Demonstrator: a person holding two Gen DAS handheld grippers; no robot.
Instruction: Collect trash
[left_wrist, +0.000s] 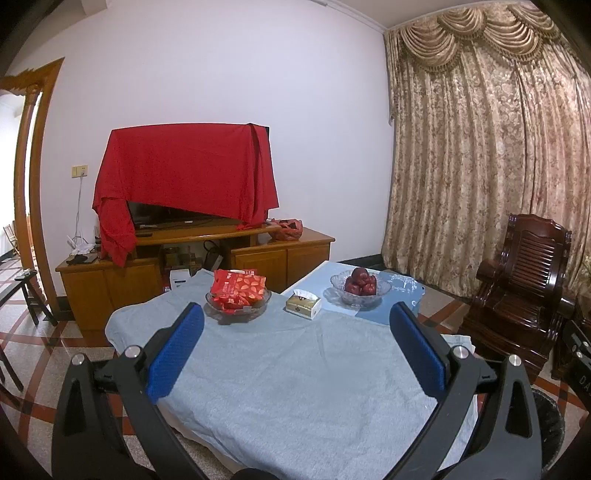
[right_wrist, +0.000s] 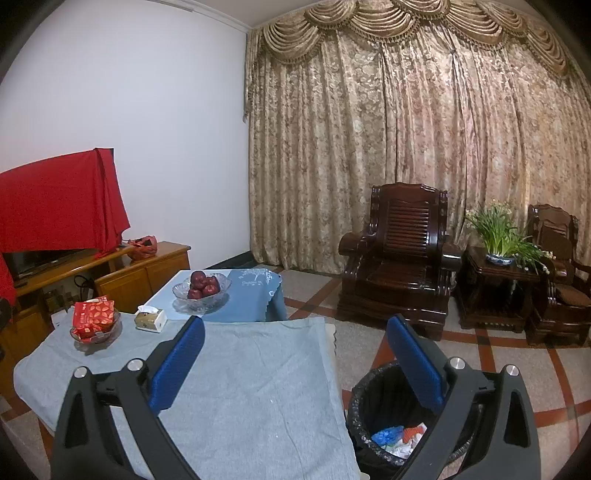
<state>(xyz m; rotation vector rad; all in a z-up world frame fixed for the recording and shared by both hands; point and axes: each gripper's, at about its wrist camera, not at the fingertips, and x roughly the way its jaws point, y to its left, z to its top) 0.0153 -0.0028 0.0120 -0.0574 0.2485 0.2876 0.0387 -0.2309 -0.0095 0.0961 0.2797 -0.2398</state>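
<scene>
Both grippers hang spread wide and empty over the near edge of the table: our left gripper looks straight down its grey cloth, and our right gripper straddles the table's right edge, one finger over cloth, the other over the trash bin. That bin, lined in black, stands on the floor just beside the table's near right corner, and inside it we see crumpled blue, red and white scraps. On the table itself we find no loose litter; what remains sits at the far end of the table: a glass bowl of red packets, a tissue box just right of it, and a glass bowl of apples further right on the blue cloth. We judge the collecting is close to finished, or finished. To do this step well, we should sweep both cameras across the table and the floor around the bin before reaching, and treat the packets and tissues as belongings, not rubbish. Nothing blocks the way from table to bin; only the wooden armchair stands well beyond the bin.
</scene>
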